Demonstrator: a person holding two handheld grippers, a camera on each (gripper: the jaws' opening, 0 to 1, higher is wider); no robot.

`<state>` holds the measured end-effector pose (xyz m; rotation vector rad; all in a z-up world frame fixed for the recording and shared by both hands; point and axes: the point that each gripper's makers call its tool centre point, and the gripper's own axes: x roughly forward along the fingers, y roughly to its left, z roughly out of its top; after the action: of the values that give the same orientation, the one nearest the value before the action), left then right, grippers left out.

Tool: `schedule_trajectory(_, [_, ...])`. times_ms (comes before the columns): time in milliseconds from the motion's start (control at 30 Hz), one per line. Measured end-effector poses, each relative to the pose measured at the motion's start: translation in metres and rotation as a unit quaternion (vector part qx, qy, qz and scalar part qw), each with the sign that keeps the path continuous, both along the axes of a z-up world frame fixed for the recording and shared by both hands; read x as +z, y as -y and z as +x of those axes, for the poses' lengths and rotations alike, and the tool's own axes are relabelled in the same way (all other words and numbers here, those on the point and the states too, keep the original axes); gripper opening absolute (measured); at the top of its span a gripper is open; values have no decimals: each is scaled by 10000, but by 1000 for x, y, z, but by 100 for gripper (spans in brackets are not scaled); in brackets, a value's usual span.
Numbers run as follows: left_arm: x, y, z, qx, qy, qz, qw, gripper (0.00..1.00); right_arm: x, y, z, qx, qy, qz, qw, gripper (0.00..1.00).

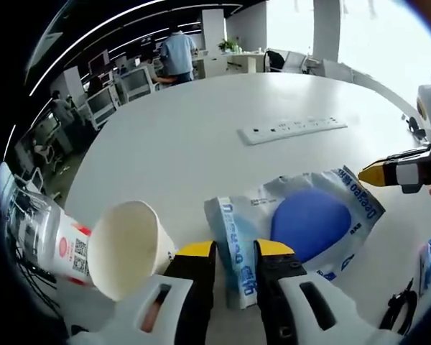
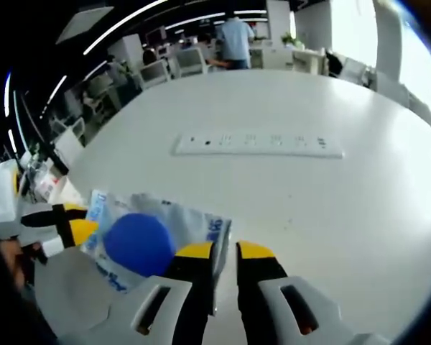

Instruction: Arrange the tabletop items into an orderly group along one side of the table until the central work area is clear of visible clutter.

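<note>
Care matters here: with both grippers' fingers (image 1: 233, 253) (image 2: 215, 251) seemingly pinched on opposite edges of the plastic pouch (image 1: 302, 219) lying mid-counter (image 1: 201, 136), lift evenly toward the paper cup (image 1: 129, 248), avoiding tearing.

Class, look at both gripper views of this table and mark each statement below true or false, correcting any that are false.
1. A paper cup lies on its side near the left gripper. True.
2. The plastic packet holds something red. False: the object inside is blue.
3. A white power strip lies flat on the table. True.
4. The right gripper is nowhere near the packet. False: its jaws sit at the packet's edge, though a firm grip cannot be confirmed.
5. The cup stands upright. False: it is tipped over, its mouth facing the camera.
</note>
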<state>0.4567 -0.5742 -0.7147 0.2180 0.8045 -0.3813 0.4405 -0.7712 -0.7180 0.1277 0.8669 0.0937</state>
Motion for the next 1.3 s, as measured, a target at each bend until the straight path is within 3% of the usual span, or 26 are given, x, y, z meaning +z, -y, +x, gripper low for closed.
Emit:
schedule_trajectory(533, [17,5,5,-82,188,8,9998,21,6,-3,-6,-8,-2,11,10000,8])
schedule_trajectory(1300, [22,11,-27,-128,218,-217,9994,22,19,6,-31,-35,56,-6,10000,8])
